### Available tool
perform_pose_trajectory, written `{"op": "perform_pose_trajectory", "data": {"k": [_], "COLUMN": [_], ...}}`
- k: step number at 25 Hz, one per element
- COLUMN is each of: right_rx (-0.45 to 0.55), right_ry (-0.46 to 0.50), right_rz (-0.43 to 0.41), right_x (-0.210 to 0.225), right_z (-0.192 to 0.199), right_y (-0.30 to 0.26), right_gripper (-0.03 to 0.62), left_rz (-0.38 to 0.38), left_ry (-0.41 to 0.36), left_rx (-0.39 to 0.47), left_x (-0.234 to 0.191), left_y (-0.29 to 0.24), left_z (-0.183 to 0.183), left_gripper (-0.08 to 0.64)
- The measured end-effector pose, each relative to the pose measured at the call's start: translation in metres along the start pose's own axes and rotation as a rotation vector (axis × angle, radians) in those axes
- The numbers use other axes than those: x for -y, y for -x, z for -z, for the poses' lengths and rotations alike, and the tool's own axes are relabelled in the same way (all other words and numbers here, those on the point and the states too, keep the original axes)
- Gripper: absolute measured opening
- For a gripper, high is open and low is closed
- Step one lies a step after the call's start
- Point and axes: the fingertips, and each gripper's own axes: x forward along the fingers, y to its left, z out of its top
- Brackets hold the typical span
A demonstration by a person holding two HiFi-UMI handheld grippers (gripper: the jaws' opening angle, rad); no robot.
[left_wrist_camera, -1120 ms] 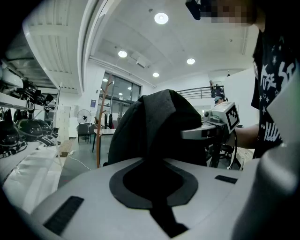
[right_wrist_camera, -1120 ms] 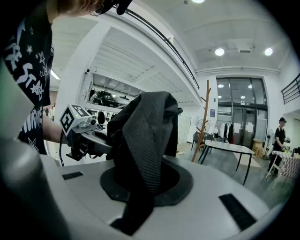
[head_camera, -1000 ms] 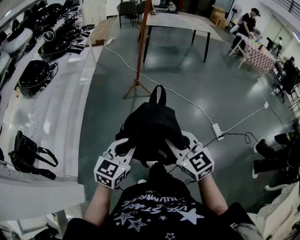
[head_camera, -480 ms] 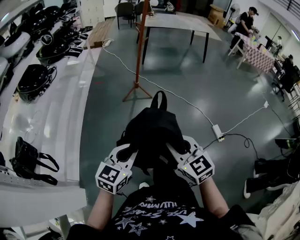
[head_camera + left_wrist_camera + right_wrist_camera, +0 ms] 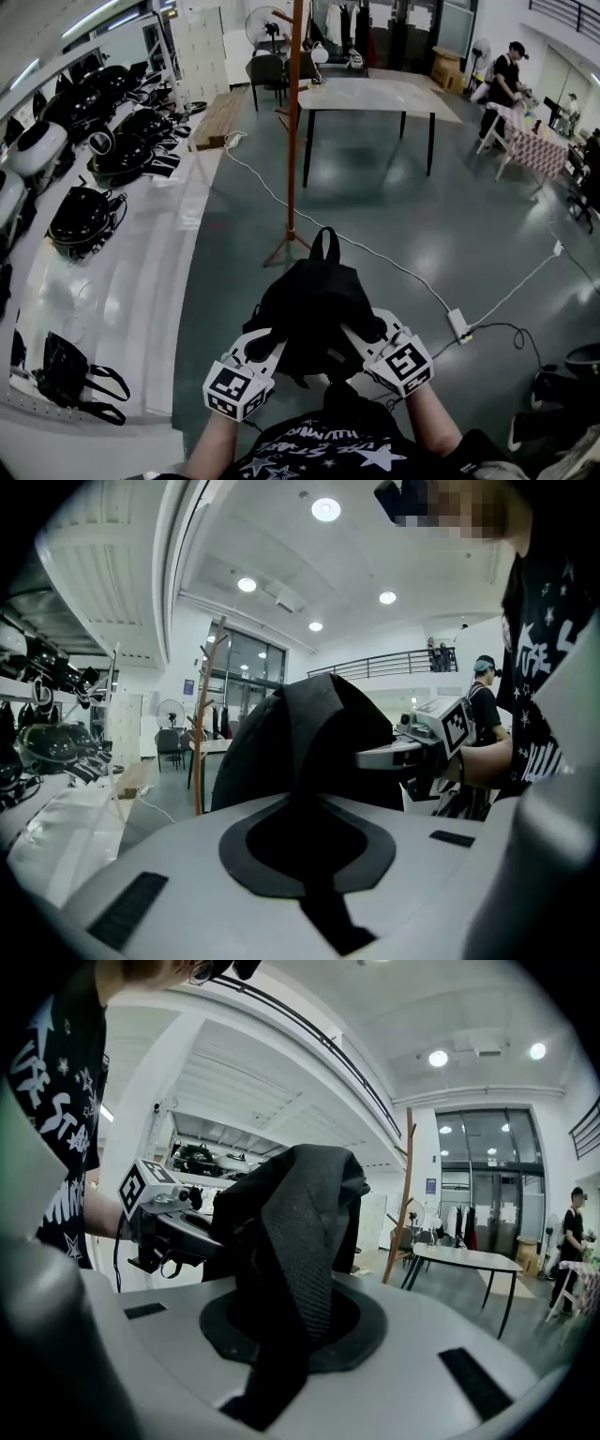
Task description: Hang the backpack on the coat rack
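Note:
A black backpack (image 5: 314,305) hangs between my two grippers in front of the person's chest, its top loop pointing forward. My left gripper (image 5: 269,339) is shut on the pack's left side, where black fabric (image 5: 309,733) fills its jaws. On the other side my right gripper (image 5: 360,330) is shut on a mesh strap (image 5: 300,1241) of the pack. The coat rack (image 5: 293,141), a tall orange-brown pole on a tripod foot, stands just ahead of the pack. It also shows as the coat rack (image 5: 208,714) left of the pack and the coat rack (image 5: 405,1204) right of it.
A white shelf (image 5: 141,281) along the left carries dark helmets and a black bag (image 5: 66,370). Behind the rack stands a table (image 5: 370,94) with chairs. A white cable and power strip (image 5: 459,323) cross the floor on the right. People (image 5: 506,75) stand far right.
Both grippers and the backpack have moved forward across the floor; the rack's foot is now much closer to the pack. The grips have not changed.

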Motion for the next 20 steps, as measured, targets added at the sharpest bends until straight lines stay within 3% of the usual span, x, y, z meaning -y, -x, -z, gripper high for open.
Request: {"op": "perform_pose_trajectory", "data": {"k": [11, 20], "right_rx": [0.091, 0.092], "right_ry": [0.019, 0.032], "right_rz": [-0.057, -0.089], "right_x": [0.17, 0.237], "right_z": [-0.019, -0.015], "right_y": [-0.068, -0.099], "right_gripper": [0.067, 0.067], "left_rz": [-0.083, -0.132], "left_ry": [-0.015, -0.002], "left_rx": [0.021, 0.004], "left_x": [-0.07, -0.092], "left_y": [-0.149, -0.209], "left_z": [-0.067, -0.081], "left_gripper": [0.031, 0.031]}}
